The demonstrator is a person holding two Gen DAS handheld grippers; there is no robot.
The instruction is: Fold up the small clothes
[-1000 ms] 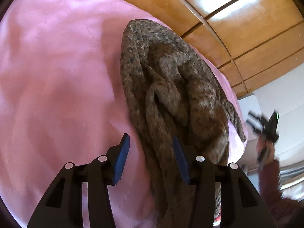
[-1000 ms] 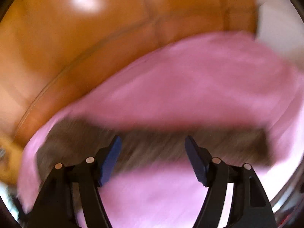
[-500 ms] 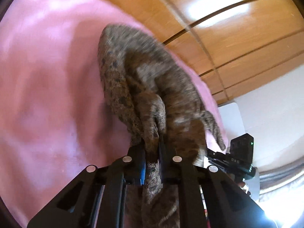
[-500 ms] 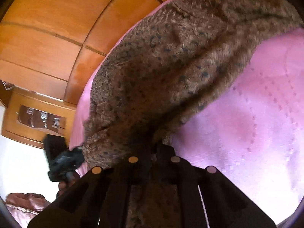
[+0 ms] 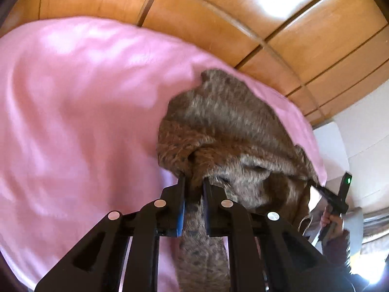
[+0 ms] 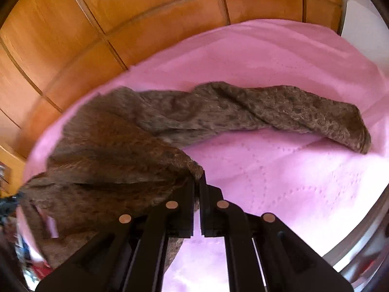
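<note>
A brown spotted garment (image 5: 226, 131) lies bunched on a pink bedspread (image 5: 80, 112). My left gripper (image 5: 193, 182) is shut on a thick fold of it, and cloth hangs down between and below the fingers. In the right wrist view the same garment (image 6: 218, 107) stretches across the pink bedspread (image 6: 279, 170), one long end trailing off to the right. My right gripper (image 6: 197, 182) is shut on its near edge, which is lifted off the bed. The right gripper (image 5: 336, 198) also shows at the far right of the left wrist view, held by a hand (image 5: 333, 221).
Wooden wardrobe panels (image 6: 121, 19) stand behind the bed. A white wall (image 5: 364, 126) and white furniture sit beyond the bed's right side. The bed's pale edge (image 6: 359, 250) curves along the lower right.
Both grippers went from open above the garment to shut on its cloth. The left one has since lifted its fold; the right one has pulled its edge up and back.
</note>
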